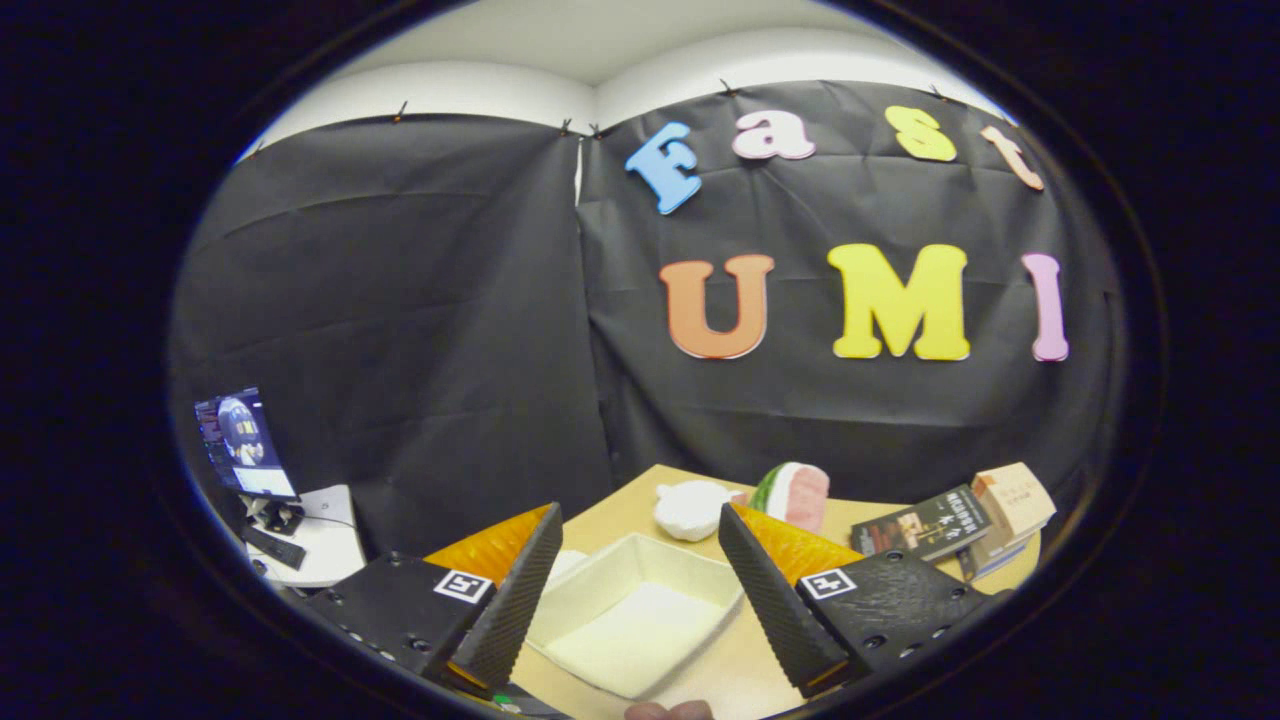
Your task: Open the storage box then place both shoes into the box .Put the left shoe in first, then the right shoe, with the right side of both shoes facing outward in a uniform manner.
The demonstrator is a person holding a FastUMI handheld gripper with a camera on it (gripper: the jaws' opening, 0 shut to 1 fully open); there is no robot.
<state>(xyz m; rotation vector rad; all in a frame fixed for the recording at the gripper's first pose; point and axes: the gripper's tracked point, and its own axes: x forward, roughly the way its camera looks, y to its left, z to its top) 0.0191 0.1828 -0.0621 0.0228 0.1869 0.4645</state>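
Note:
A white open-topped box lies on the wooden table, between my two fingers and below them. I see nothing inside it. My gripper is open, held above the table, its fingers wide apart with nothing between the pads. The left finger hangs over the box's left rim and the right finger over its right corner. Part of a person's hand shows just under the box's near edge.
Beyond the fingers lie a white lumpy object and a watermelon-slice toy. Books and a small carton sit at the table's far right. A monitor stands on a white side table to the left.

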